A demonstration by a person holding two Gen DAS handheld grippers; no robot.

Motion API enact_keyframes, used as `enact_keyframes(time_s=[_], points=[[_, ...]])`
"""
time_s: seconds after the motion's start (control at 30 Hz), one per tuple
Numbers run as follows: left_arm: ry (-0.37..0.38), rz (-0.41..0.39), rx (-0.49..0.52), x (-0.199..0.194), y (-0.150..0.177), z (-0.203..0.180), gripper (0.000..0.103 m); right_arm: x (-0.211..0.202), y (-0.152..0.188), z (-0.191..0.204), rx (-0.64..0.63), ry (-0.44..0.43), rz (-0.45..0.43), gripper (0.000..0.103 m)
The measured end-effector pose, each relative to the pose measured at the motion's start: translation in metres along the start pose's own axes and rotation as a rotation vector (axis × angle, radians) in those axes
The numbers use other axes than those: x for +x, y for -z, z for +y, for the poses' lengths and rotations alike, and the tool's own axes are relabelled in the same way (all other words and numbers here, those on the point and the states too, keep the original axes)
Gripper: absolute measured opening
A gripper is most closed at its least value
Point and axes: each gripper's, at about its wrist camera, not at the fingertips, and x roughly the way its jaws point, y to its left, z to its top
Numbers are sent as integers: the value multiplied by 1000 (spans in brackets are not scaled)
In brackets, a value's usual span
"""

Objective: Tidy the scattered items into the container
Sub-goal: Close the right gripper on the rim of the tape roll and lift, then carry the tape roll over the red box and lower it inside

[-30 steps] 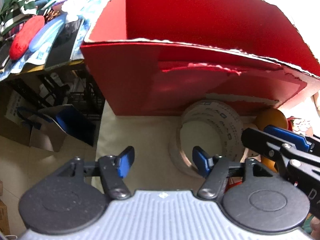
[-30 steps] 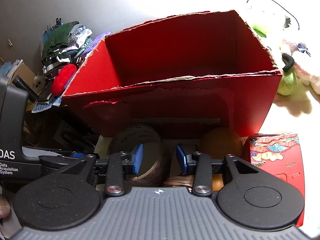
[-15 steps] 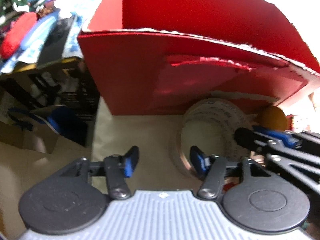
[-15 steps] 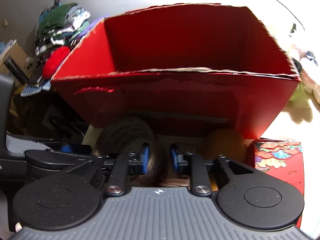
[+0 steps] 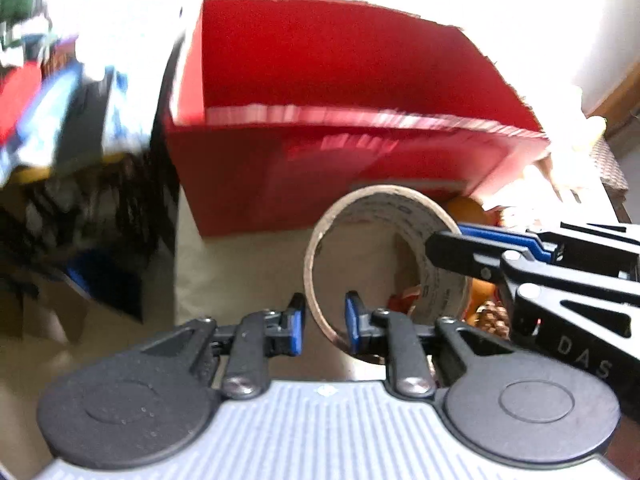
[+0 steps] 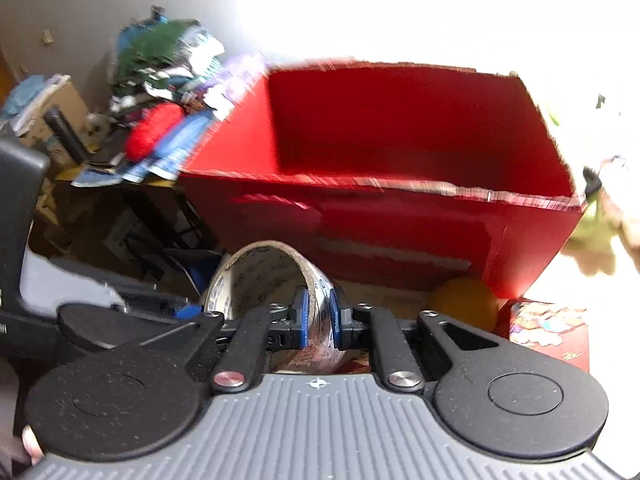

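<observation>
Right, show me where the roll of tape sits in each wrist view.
Left wrist view: the roll of tape stands on edge right of centre, its near rim between the left hand-held gripper, whose jaws are closing.
Right wrist view: the roll is low, left of centre, its wall pinched by the right hand-held gripper.
Shared landmark: the red box just behind the roll.

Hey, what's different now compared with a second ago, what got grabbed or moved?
Both claws closed in on the tape roll. The right claw now pinches its wall; the left claw straddles the opposite wall, jaws closing. The roll, earlier lying against the red box, now looks tipped up between them. The box, orange ball and patterned red packet stayed put.
</observation>
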Motion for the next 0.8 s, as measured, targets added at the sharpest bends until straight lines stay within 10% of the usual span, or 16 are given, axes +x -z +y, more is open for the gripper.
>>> enact_keyframes(time_s=[0.47, 0.8], points=[[55, -271, 90, -70, -73, -21, 13, -63, -46, -1, -63, 76, -404, 13], [-76, -106, 7, 35, -150, -3, 12, 55, -102, -77, 157, 2, -172, 11]])
